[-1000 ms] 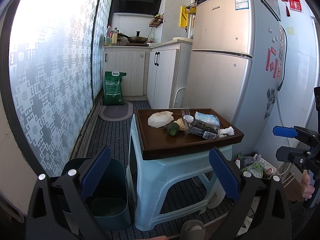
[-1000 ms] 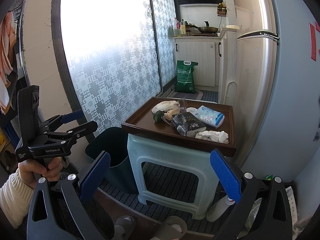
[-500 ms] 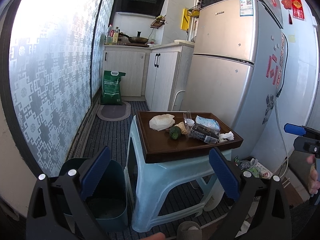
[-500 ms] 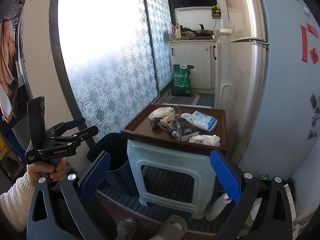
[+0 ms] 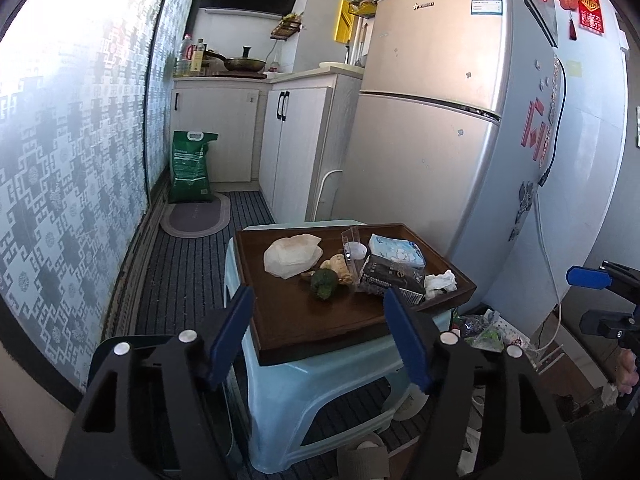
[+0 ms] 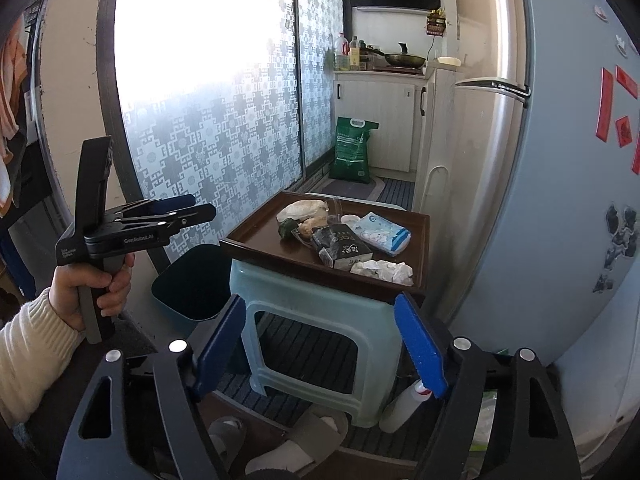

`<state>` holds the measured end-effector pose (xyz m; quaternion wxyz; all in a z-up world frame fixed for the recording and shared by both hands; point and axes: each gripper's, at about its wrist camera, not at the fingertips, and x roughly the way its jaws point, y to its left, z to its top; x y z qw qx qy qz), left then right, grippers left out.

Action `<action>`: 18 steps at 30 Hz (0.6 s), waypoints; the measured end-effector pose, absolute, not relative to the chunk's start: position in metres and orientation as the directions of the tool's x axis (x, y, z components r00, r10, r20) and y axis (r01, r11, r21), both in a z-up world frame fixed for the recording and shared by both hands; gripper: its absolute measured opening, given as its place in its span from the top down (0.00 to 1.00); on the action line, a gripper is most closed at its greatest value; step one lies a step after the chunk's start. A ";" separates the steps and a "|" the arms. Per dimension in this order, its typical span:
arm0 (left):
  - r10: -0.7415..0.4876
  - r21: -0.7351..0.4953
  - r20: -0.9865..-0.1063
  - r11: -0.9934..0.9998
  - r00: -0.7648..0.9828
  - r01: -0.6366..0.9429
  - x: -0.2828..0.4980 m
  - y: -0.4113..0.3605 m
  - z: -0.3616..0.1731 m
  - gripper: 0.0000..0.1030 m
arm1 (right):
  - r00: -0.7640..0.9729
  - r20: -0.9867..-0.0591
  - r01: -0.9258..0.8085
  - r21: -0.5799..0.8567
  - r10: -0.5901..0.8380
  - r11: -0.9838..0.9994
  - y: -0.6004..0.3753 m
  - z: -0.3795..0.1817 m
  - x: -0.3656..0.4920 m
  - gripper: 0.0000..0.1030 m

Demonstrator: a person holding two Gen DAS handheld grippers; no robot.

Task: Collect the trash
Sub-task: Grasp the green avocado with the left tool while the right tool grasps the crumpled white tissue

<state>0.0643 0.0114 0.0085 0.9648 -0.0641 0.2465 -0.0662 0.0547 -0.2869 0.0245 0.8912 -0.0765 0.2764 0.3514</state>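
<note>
The left tool (image 5: pixel 318 334) is closing on empty air, its blue pads framing the near edge of the brown tray (image 5: pixel 296 332) on a pale stool (image 5: pixel 320 384). The trash lies ahead and slightly right: white wrapper (image 5: pixel 292 255), broccoli (image 5: pixel 324 283), black packet (image 5: pixel 390 278), crumpled tissue (image 5: pixel 440 283).

The right tool (image 6: pixel 320 346) is also closing, gripping nothing. The tissue (image 6: pixel 382 270) sits at the tray corner nearest it; the teal bin (image 6: pixel 188 284) stands left of the stool, on the left hand's (image 6: pixel 90 290) side.
</note>
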 end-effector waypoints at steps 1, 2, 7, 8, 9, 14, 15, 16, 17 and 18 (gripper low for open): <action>-0.175 -0.154 -0.479 0.981 0.860 0.115 0.072 0.011 0.007 0.34 | 0.599 -0.546 -0.669 0.062 0.586 0.741 -0.287 0.026 0.058 0.27; -0.184 -0.149 -0.491 0.981 0.852 0.126 0.078 0.010 0.007 0.35 | 0.600 -0.549 -0.666 0.060 0.582 0.744 -0.286 0.027 0.063 0.29; -0.209 -0.109 -0.555 0.978 0.805 0.179 0.113 0.004 -0.004 0.45 | 0.589 -0.568 -0.663 0.067 0.575 0.746 -0.276 0.033 0.088 0.38; -0.214 -0.106 -0.563 0.977 0.798 0.188 0.118 0.002 -0.005 0.45 | 0.582 -0.576 -0.665 0.068 0.573 0.744 -0.273 0.033 0.094 0.39; -0.218 -0.098 -0.577 0.975 0.787 0.198 0.125 0.001 -0.008 0.46 | 0.578 -0.585 -0.666 0.066 0.569 0.743 -0.270 0.032 0.098 0.39; -0.216 -0.080 -0.626 0.974 0.750 0.213 0.149 -0.004 -0.024 0.49 | 0.547 -0.628 -0.670 0.068 0.554 0.739 -0.259 0.025 0.122 0.43; -0.208 -0.076 -0.634 0.975 0.745 0.209 0.153 -0.004 -0.027 0.51 | 0.540 -0.635 -0.671 0.071 0.552 0.738 -0.258 0.024 0.126 0.43; -0.203 -0.070 -0.643 0.976 0.738 0.208 0.157 -0.004 -0.031 0.55 | 0.534 -0.644 -0.671 0.070 0.548 0.738 -0.257 0.021 0.130 0.44; -0.201 -0.070 -0.650 0.976 0.733 0.206 0.160 -0.004 -0.034 0.56 | 0.527 -0.656 -0.673 0.066 0.540 0.737 -0.255 0.018 0.134 0.46; -0.201 -0.074 -0.655 0.976 0.728 0.203 0.163 -0.003 -0.035 0.57 | 0.521 -0.668 -0.673 0.063 0.532 0.737 -0.253 0.016 0.138 0.48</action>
